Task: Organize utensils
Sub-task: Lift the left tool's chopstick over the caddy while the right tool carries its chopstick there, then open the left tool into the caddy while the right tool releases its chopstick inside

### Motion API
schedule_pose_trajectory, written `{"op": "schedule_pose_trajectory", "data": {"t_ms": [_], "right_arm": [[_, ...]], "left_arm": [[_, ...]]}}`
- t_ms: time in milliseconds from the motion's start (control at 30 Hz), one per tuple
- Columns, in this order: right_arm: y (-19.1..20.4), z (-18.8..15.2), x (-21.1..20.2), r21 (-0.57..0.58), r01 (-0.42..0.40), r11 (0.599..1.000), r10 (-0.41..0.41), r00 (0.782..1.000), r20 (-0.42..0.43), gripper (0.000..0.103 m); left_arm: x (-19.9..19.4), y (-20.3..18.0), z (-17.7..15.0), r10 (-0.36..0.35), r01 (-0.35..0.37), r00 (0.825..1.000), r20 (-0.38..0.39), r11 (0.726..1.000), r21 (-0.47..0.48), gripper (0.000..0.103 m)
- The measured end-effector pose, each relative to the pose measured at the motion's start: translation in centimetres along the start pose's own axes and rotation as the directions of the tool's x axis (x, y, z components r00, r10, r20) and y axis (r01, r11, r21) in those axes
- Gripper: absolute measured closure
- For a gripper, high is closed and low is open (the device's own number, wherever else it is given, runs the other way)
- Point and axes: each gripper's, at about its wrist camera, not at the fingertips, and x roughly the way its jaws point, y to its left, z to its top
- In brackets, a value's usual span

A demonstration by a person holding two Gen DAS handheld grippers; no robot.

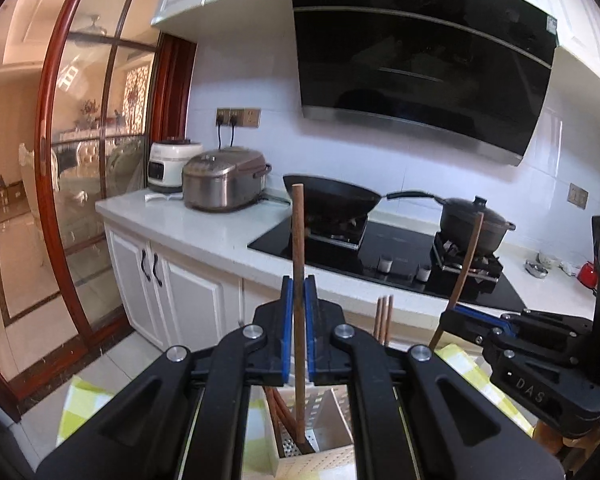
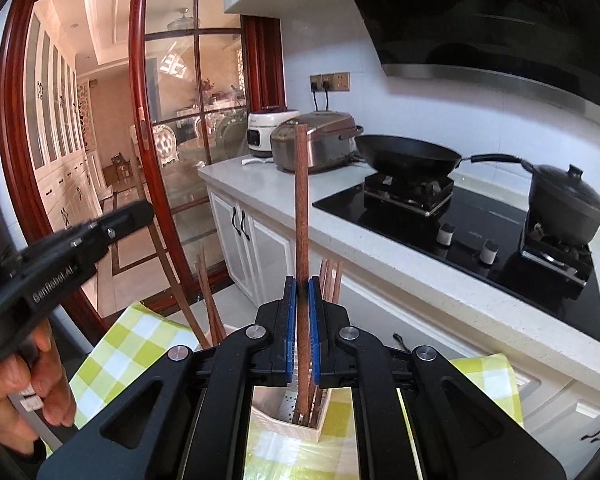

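Observation:
In the left wrist view my left gripper point(image 1: 299, 285) is shut on a brown wooden chopstick point(image 1: 298, 232) that stands upright, its lower end down in a cream perforated utensil holder point(image 1: 320, 460). More chopsticks point(image 1: 384, 320) lean in that holder. At the right my right gripper point(image 1: 456, 312) is shut on a second chopstick point(image 1: 467, 260). The right wrist view shows that gripper point(image 2: 302, 285) clamping its upright chopstick point(image 2: 301, 200) over the holder point(image 2: 274, 414). A hand point(image 2: 20, 380) holds the left gripper point(image 2: 136, 210) at the left.
The holder stands on a green-checked cloth point(image 2: 140, 340). Beyond it runs a white counter point(image 1: 188, 224) with a black hob point(image 1: 400, 248), a wok point(image 1: 332, 198), a lidded pot point(image 1: 474, 224) and two rice cookers point(image 1: 224, 184). A glass sliding door point(image 1: 88, 160) is at the left.

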Motion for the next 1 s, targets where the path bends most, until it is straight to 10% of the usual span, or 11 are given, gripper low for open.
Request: {"op": "schedule_pose_trajectory", "data": {"t_ms": [633, 1000], "right_arm": [[-0.4, -4.0, 5.1, 0.016, 0.013, 1.000, -0.011, 0.988, -0.151, 0.097], [-1.9, -4.3, 2.6, 0.028, 0.033, 0.999, -0.030, 0.994, -0.106, 0.091]], "left_arm": [[5.0, 0.6, -6.5, 0.008, -0.001, 0.978, -0.207, 1.000, 0.031, 0.095], [2.0, 1.1, -6.6, -0.012, 0.015, 0.986, -0.165, 1.000, 0.019, 0.079]]}}
